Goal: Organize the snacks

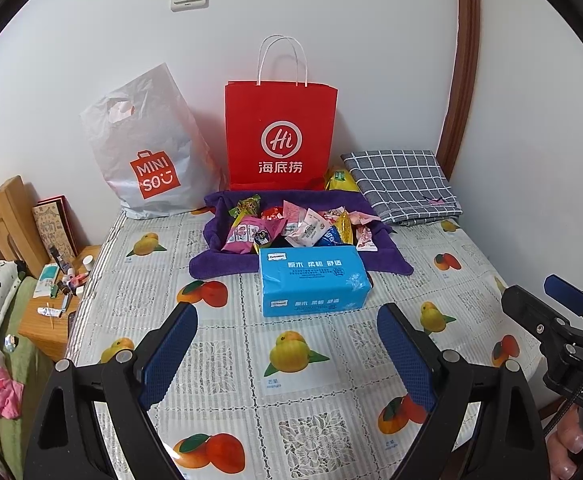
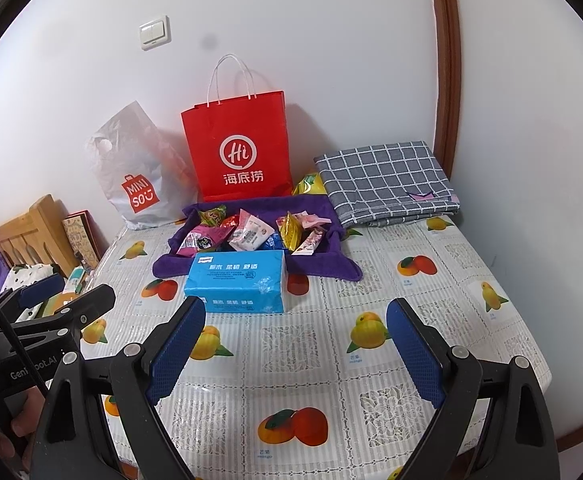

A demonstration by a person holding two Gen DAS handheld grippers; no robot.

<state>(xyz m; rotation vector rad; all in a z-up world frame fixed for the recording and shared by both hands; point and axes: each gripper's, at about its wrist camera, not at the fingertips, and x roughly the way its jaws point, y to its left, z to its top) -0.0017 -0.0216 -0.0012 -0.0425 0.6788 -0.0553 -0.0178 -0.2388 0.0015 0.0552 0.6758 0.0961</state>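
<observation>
Left wrist view shows the snacks (image 1: pixel 291 226) heaped in a loose pile of crinkly foil and plastic packets, pink, yellow, green and blue, on a soft purple towel (image 1: pixel 383 256) whose edges are rucked up around them. One yellow packet (image 1: pixel 341 180) lies apart at 1 o'clock from the pile, between the red paper bag (image 1: pixel 281 136) and the folded checked cloth (image 1: pixel 403 186). Touching the towel at 6 o'clock is a blue tissue pack (image 1: pixel 315 286), a soft plastic-wrapped block. At 11 o'clock a limp grey plastic bag (image 1: pixel 147 148) leans on the wall. All of it rests on a glossy fruit-print tablecloth (image 1: pixel 227 344).

Both tongs hang over the bare near part of the table, well short of the pile. The left gripper (image 1: pixel 287 350) is spread wide and holds nothing; the right gripper (image 2: pixel 295 350) likewise, its ribbed blue pads (image 2: pixel 177 344) facing each other.

A heap like this fits either snacks waiting to be sorted or snacks already gathered onto the towel; the pictures do not settle which. Any pick would need a light pinch on a slippery packet's edge.
</observation>
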